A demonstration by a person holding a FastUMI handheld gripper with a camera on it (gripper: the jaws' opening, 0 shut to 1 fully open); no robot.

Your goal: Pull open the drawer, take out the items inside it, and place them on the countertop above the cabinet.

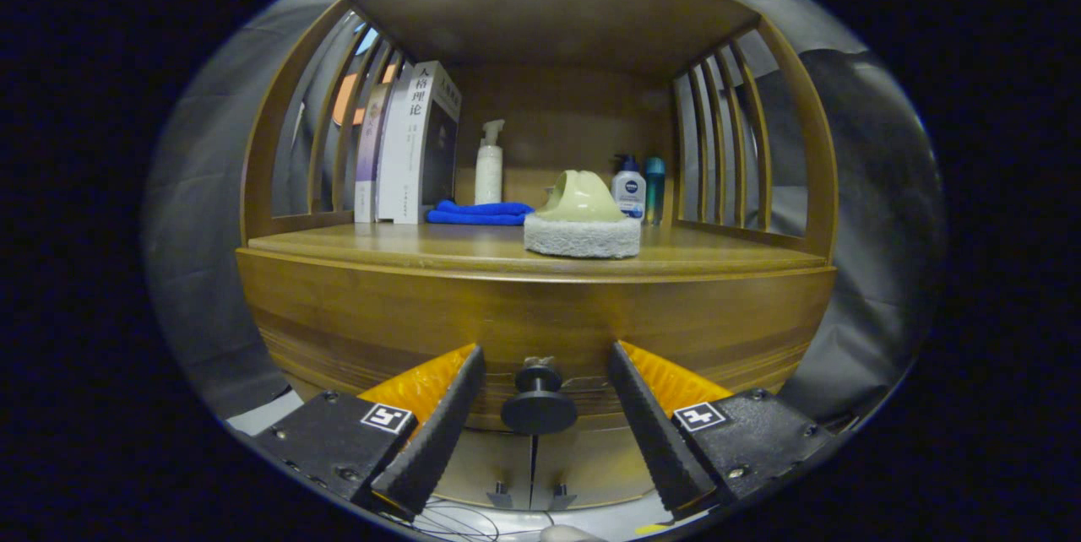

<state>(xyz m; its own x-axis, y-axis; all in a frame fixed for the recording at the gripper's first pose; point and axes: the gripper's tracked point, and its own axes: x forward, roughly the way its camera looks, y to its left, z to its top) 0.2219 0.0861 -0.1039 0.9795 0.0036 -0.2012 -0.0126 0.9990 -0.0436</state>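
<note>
The tongs (537, 415) stand apart with the closed drawer's (540, 314) knob (538, 401) between their fingers, neither touching it, seemingly lined up to clamp and pull, while a scrubber (583, 225) already sits on the countertop (405, 245) beyond them.

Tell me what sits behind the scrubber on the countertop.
Behind the pale green handled scrubber with white pad: a white-and-blue pump bottle and teal bottle, their lower parts covered. The open claw flanks the closed drawer's black round knob.

Gripper-mounted fisheye, close, facing drawer (537, 316) front, knob (539, 400)
</note>
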